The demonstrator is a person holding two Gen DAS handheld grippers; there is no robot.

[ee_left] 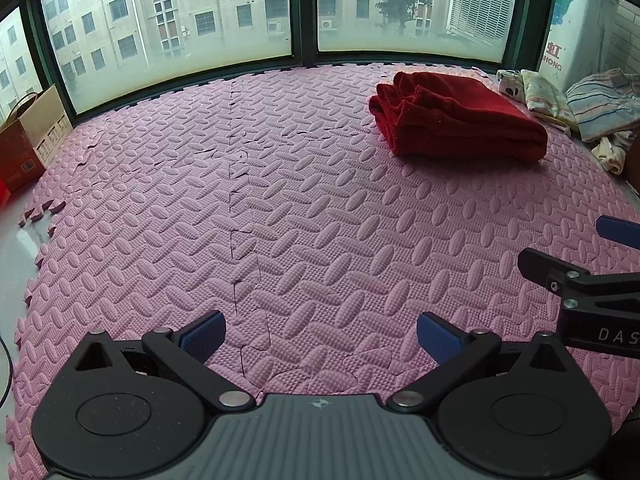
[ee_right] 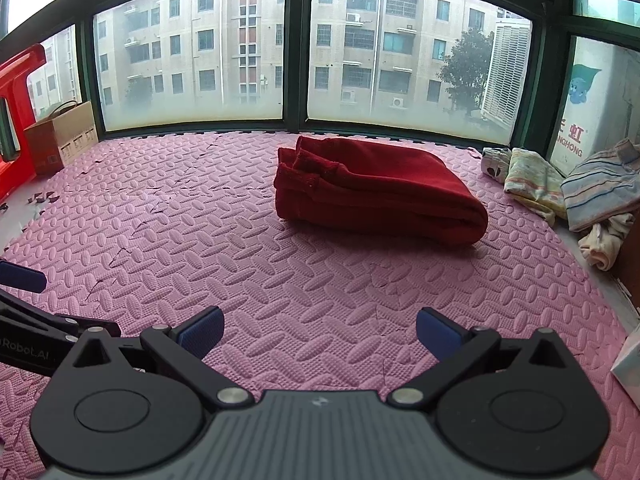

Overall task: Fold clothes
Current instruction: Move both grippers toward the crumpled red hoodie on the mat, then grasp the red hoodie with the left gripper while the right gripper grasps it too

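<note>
While both grippers, left (ee_left: 322, 334) and right (ee_right: 320, 330), hover wide open and empty over the near mat (ee_right: 280, 280), a folded red garment (ee_right: 376, 192) lies far right.

pink foam mat (ee_right: 280, 248), cardboard box (ee_right: 60, 136) by the window (ee_right: 192, 52), red plastic stool (ee_right: 16, 120) at left

Red garment (ee_right: 380, 192), folded thick, lying flat on pink mat (ee_right: 280, 280)
</note>
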